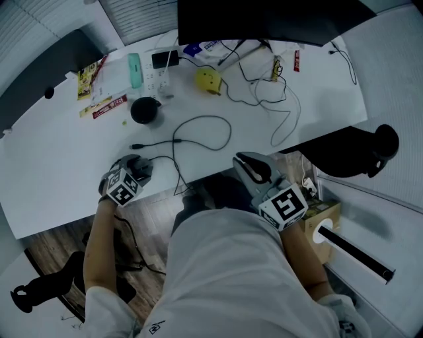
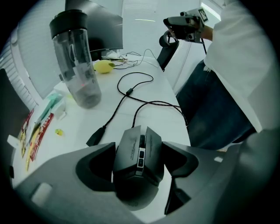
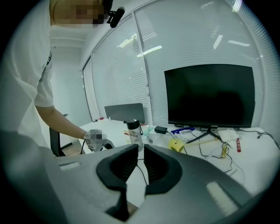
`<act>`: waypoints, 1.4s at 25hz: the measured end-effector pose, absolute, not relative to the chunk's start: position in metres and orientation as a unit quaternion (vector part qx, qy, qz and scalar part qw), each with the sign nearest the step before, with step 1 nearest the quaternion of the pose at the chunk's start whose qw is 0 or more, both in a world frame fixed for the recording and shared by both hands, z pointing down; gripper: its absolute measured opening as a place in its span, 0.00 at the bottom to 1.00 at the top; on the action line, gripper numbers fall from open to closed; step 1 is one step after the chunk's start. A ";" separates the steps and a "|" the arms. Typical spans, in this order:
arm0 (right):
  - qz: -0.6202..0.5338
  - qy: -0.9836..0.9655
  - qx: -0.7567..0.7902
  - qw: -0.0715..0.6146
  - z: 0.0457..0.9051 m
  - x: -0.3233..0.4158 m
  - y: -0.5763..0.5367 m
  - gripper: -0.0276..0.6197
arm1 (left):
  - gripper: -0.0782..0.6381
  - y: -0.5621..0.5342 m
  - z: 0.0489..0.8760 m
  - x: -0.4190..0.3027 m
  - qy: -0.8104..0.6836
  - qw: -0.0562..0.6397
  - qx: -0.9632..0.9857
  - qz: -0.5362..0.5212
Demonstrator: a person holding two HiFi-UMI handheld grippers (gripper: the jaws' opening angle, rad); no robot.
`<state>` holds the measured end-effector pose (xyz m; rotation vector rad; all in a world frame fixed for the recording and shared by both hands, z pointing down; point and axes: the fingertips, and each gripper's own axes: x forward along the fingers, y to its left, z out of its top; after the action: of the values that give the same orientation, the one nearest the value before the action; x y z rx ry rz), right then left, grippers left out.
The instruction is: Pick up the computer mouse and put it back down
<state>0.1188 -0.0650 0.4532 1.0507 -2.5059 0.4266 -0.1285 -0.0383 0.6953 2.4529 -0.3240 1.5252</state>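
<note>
On the bench [image 1: 59,171], a clear bottle [image 1: 145,110] stands left of centre; a yellow object [image 1: 208,80] lies near the monitor [image 1: 264,20] at the far edge.

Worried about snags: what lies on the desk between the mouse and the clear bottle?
The black cable's plug end, loose on the white desk between mouse and bottle; the left gripper view shows it clearly.

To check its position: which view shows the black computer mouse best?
The left gripper view: the black angular computer mouse lies close, top visible. In the head view the left tool mostly covers it; the right gripper view does not show it.
</note>
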 end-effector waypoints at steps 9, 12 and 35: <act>0.152 -0.897 0.367 0.194 0.455 0.116 -0.063 0.09 | 0.56 -0.040 0.695 -0.128 -0.138 0.122 0.834 0.520; 0.149 -0.900 0.362 0.194 0.453 0.114 -0.064 0.09 | 0.56 -0.041 0.693 -0.129 -0.155 0.128 0.831 0.518; 0.113 -0.945 0.253 0.171 0.434 0.043 -0.069 0.09 | 0.56 -0.039 0.568 -0.170 -0.428 0.164 0.806 0.374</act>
<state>0.0429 -0.0690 0.4339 0.7193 -2.6838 0.3214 -0.1701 -0.0392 0.5678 2.2981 -1.2215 1.0674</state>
